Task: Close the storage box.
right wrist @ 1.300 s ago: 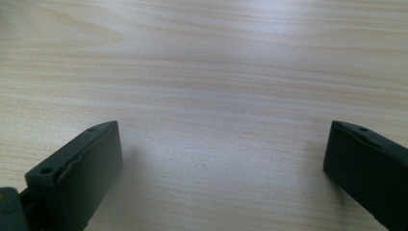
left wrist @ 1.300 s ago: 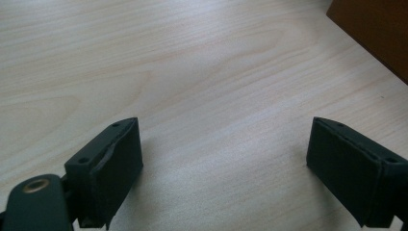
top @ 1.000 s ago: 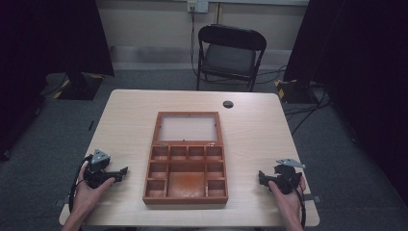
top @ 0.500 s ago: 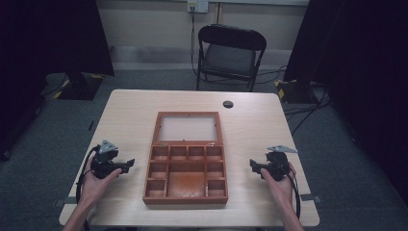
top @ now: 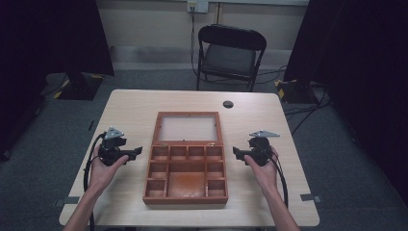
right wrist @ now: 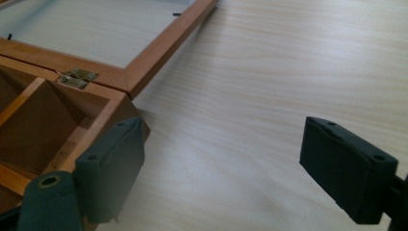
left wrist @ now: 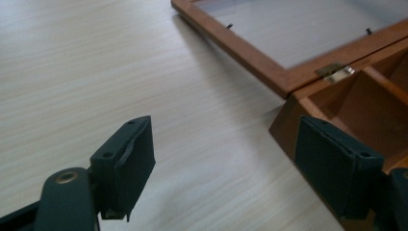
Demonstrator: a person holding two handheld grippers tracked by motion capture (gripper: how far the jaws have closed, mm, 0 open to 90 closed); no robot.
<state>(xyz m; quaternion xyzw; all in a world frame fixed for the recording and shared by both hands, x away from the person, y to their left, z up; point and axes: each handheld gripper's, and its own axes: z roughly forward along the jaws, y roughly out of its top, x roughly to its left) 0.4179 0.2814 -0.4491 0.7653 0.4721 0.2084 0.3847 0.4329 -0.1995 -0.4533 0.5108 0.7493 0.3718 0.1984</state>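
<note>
An open wooden box point(top: 186, 196) lies mid-table, its compartments bare and its glass-paned lid point(top: 187, 128) folded flat behind on brass hinges. My left gripper point(top: 135, 153) is held just left of the box, level with its back row, jaws pointing at it. In the left gripper view it point(left wrist: 231, 173) stands open over bare table, with the box's back left corner point(left wrist: 288, 122) by its right pad. Right of the box, my right gripper point(top: 237, 152) faces inward. It point(right wrist: 231, 168) is open too, its left pad by the box's back right corner point(right wrist: 118, 108).
A small black round thing point(top: 228, 104) lies near the table's point(top: 269, 202) far edge. Beyond that edge stands a black folding chair point(top: 231, 53). Cables trail from both grippers back along the forearms.
Both hands have moved forward and inward, bringing the grippers from the table's front corners to the two sides of the box. The box has not moved.
</note>
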